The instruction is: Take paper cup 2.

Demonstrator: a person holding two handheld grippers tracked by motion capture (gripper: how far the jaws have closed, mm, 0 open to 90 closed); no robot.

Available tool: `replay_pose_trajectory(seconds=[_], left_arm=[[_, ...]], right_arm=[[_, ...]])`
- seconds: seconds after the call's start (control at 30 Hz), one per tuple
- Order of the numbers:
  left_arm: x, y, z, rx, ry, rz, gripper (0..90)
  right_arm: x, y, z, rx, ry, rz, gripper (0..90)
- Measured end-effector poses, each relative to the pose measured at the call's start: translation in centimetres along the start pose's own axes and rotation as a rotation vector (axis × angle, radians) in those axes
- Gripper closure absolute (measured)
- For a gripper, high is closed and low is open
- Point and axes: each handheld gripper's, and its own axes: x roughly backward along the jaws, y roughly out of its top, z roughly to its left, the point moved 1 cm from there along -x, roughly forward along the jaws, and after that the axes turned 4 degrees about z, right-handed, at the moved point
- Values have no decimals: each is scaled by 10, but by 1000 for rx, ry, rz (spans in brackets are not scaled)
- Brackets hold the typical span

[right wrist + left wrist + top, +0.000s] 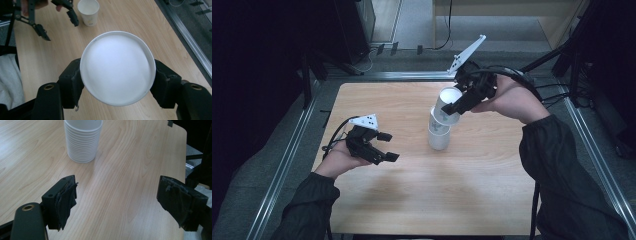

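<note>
The white paper cup (448, 104) is clamped in my right tongs (454, 106), tilted just above the cup stack (438, 134) near the table's (412, 200) middle. My left tongs (387, 146) stand apart and empty toward the left edge. Pale wood table, dark room beyond.

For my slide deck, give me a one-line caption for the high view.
Right gripper lifts a white paper cup above another cup on the wooden table; left gripper waits open.
</note>
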Motion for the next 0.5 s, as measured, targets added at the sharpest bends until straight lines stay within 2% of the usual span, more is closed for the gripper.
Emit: replay_pose_trajectory(seconds=[0.1, 0.17, 0.23, 0.33, 0.5], left_arm=[[1, 2, -4, -16, 8, 2, 164], [2, 3, -6, -12, -9, -21, 164], [2, 5, -7, -16, -22, -30, 164], [-4, 8, -10, -31, -28, -20, 164], [-12, 11, -14, -51, -44, -11, 164]], right_arm=[[1, -9, 11, 25, 7, -26, 347], [-3, -17, 18, 24, 20, -29, 347], [-11, -28, 22, 20, 47, -29, 346], [-23, -44, 26, 9, 66, -35, 347], [-44, -69, 36, -3, 95, -97, 348]])
